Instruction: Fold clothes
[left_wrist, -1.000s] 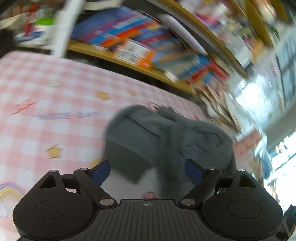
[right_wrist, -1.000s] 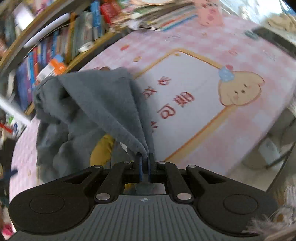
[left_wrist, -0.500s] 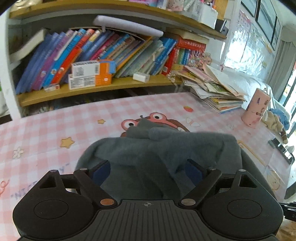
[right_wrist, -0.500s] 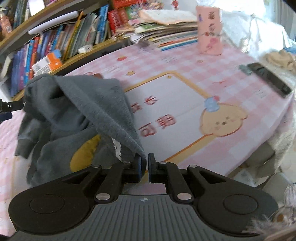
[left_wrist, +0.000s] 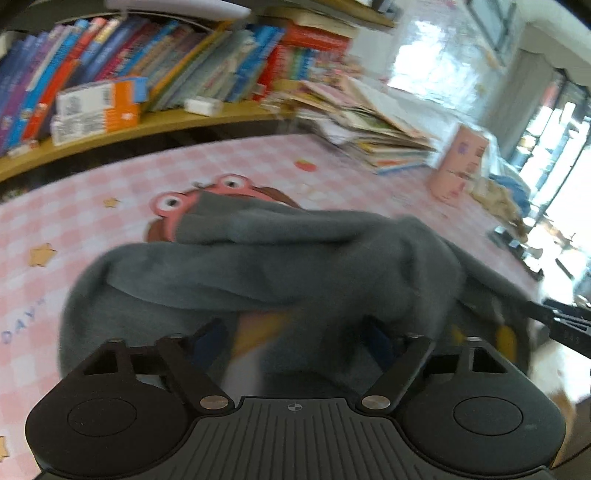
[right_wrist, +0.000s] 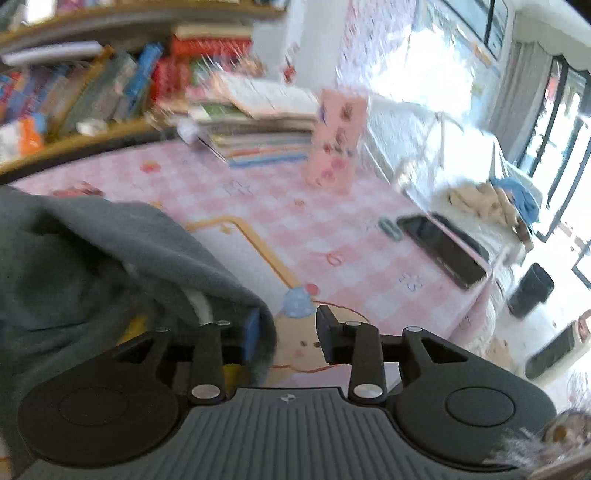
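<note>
- While both views are motion-blurred, the left gripper (left_wrist: 293, 338) is seen at lower centre of its frame with fingers spread wide apart, nothing pinched; grey cloth is bunched between and just ahead of them.
- Right gripper (right_wrist: 286, 332) is shown at lower centre of its view, fingers apart with a clear gap; the blue pad of one finger (right_wrist: 252, 334) is touched by the cloth edge, but no clamping is seen.
- Grey garment (left_wrist: 266, 258) is heaped across mid-frame in the left view on the pink checked tablecloth (left_wrist: 92, 206); in the right view it fills the left side (right_wrist: 74, 251).
- A yellow patch on the garment is glimpsed low in both views.
- Pink box (right_wrist: 338, 138) is stood upright at upper centre, beside a stack of papers (right_wrist: 258, 144).
- Dark phone (right_wrist: 443, 251) is laid at right of centre.
- Bookshelf (left_wrist: 147, 74) is spread along the upper left.
</note>
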